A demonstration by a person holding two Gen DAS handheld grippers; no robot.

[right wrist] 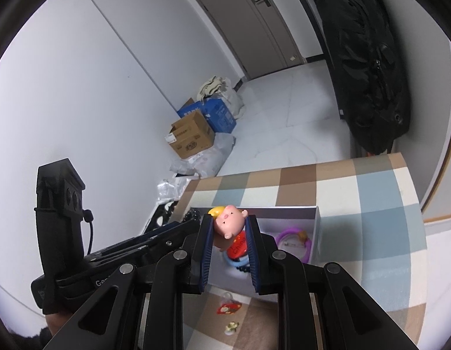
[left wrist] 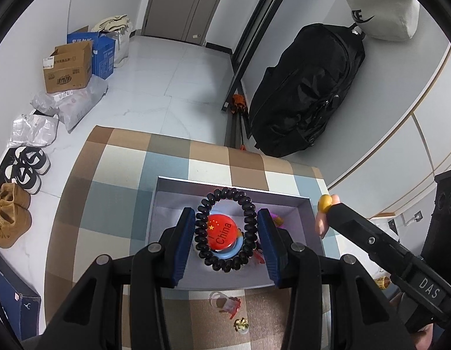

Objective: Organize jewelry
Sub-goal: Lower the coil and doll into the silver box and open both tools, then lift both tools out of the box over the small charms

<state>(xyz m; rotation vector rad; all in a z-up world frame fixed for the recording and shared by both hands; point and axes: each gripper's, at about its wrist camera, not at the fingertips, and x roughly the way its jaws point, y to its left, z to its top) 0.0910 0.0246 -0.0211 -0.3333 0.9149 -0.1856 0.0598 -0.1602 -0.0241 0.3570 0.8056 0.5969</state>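
Note:
My left gripper (left wrist: pixel 226 218) is shut on a black bead bracelet (left wrist: pixel 246 208) and holds it over the open grey box (left wrist: pixel 225 185) on the checked table. Under it in the box lie a red China badge (left wrist: pixel 221 232) on a light-blue ring (left wrist: pixel 225 253). My right gripper (right wrist: pixel 227 218) is shut on a pink pig figurine with yellow hair (right wrist: pixel 229 218), above the box's near side. In the left wrist view the pig (left wrist: pixel 324 208) shows at the box's right rim. A purple ring (right wrist: pixel 292 243) lies in the box's right part.
Two small trinkets lie on the table in front of the box: a red-and-clear charm (left wrist: pixel 225 303) and a small flower piece (left wrist: pixel 241 325). A black bag (left wrist: pixel 307 87) leans on the wall beyond the table. Cardboard boxes (left wrist: pixel 67 67) and shoes (left wrist: pixel 27 169) line the floor at left.

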